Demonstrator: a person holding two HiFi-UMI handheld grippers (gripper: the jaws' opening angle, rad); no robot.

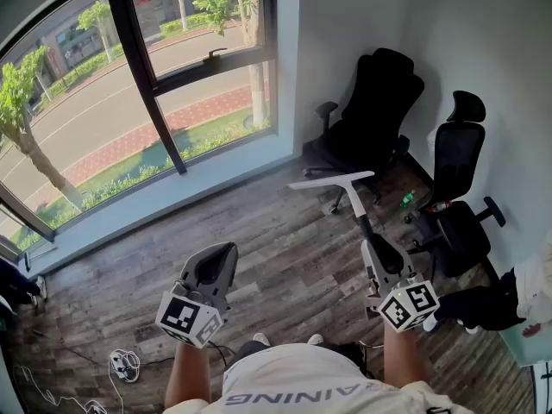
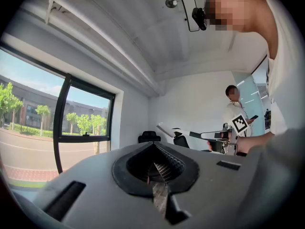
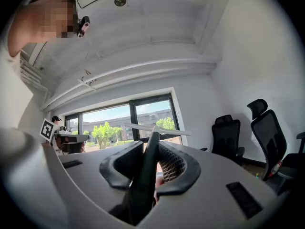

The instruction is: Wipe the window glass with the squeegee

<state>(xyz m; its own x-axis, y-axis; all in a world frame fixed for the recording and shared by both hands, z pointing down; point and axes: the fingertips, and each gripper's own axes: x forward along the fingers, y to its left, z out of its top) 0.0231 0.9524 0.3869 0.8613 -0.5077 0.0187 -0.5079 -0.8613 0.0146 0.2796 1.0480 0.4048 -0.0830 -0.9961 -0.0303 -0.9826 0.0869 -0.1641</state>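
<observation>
Here, my right gripper (image 1: 380, 255) is clamped on the squeegee (image 1: 333, 181) by its dark handle, with the white blade level out in front, well apart from the window (image 1: 95, 119). My left gripper (image 1: 216, 264) has its jaws pressed together on nothing, above the wooden floor (image 1: 285, 240).

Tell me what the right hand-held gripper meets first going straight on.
The squeegee it grips leads and would probably touch the window glass first; nothing shows between, though depth is unclear.
</observation>
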